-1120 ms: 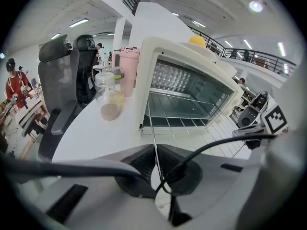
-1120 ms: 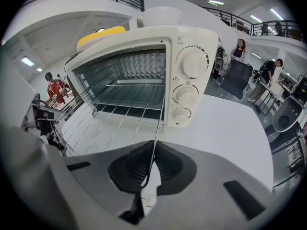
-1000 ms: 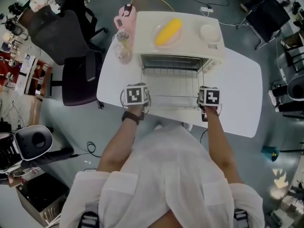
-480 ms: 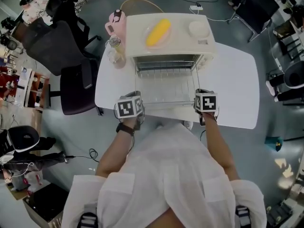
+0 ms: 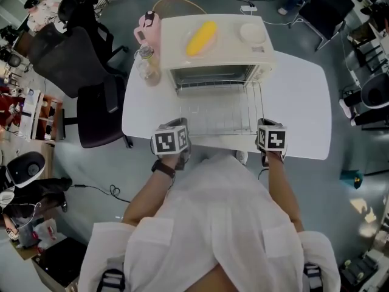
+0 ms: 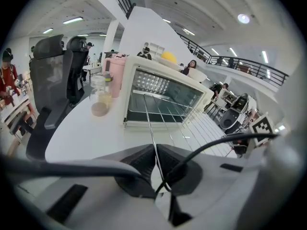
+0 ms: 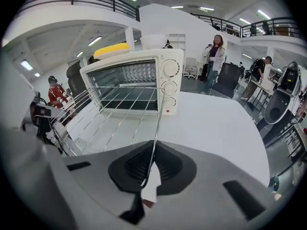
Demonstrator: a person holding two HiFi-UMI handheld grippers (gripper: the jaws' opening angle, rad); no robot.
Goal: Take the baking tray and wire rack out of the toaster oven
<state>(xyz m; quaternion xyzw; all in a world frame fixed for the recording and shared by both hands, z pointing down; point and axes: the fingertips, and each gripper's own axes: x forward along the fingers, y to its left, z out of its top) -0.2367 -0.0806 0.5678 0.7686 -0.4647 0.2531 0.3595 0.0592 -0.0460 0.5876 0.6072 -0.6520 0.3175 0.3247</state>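
Observation:
A cream toaster oven (image 5: 213,44) stands at the back of the white table (image 5: 304,102), its mouth facing me. The wire rack (image 5: 222,111) sticks far out of that mouth, level above the table. My left gripper (image 5: 170,143) is shut on the rack's near left corner, with a thin side wire (image 6: 151,128) pinched between its pads. My right gripper (image 5: 270,139) is shut on the near right corner, where the rack's side wire (image 7: 158,116) runs up out of its jaws. I see no baking tray in any view.
On the oven top lie a yellow item on a plate (image 5: 200,38) and a white bowl (image 5: 251,34). A pink jug (image 5: 148,26) and a glass jar (image 5: 147,66) stand left of the oven. Office chairs (image 5: 67,53) crowd the table's left side.
Both grippers have drawn back toward me and risen slightly, bringing the wire rack further out of the oven. Their grip on the rack has not changed.

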